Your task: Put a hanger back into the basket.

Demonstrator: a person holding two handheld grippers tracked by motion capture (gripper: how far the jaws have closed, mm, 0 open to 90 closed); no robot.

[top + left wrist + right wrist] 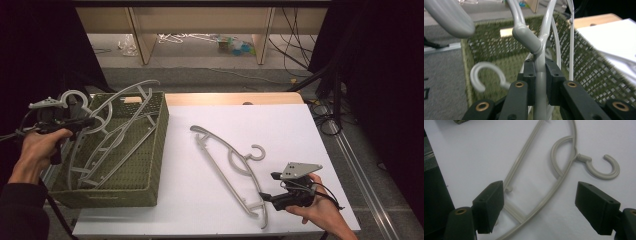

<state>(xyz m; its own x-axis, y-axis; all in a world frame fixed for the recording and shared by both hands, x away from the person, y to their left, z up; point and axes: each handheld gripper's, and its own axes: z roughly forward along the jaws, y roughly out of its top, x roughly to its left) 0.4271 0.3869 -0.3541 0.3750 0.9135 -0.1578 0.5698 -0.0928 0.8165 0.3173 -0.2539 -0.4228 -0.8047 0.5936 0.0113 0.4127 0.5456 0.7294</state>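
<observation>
My left gripper (89,121) is shut on the bar of a grey plastic hanger (127,94), held tilted over a green woven basket (159,137) at the table's left. In the left gripper view both pads clamp that hanger's bar (540,77), and the hook of another hanger (486,73) shows lower in the basket (499,47). A second grey hanger (227,165) lies flat on the white table (285,125). My right gripper (269,186) stands open at that hanger's near end. In the right gripper view its jaws (541,195) are wide apart above the hanger (562,177), not touching it.
More grey hangers lie in the basket (107,150). Wooden furniture legs (142,45) and cables (300,55) are on the floor beyond the table. A black drape hangs at the right, and the table's front edge runs close to my right hand.
</observation>
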